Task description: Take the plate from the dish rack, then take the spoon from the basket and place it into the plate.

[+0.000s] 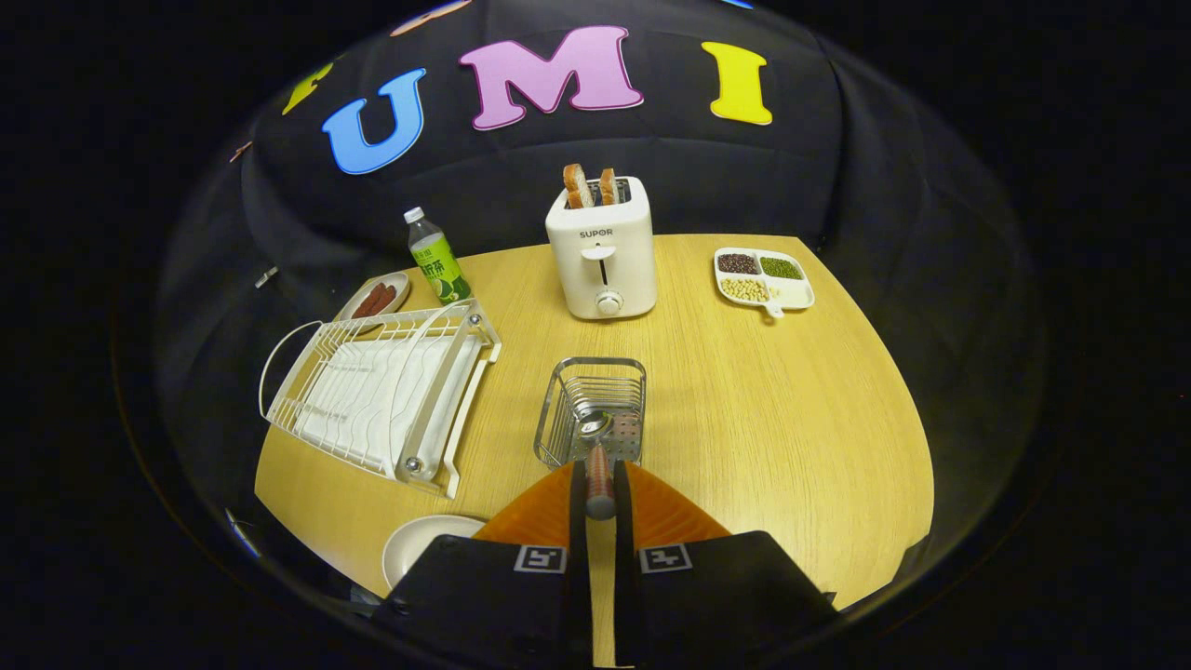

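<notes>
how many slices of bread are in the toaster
2: one slice in the toaster's left slot, the other slice in its right slot. The hand-held gripper is shut on the spoon over the basket.

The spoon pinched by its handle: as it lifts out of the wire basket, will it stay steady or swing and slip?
The spoon looks rigid, so it should not flop. The gripper presses only its narrow handle, with the metal bowl hanging ahead over the basket, so it may pivot downward. The bowl's shine suggests smooth metal; some slipping is possible.
</notes>
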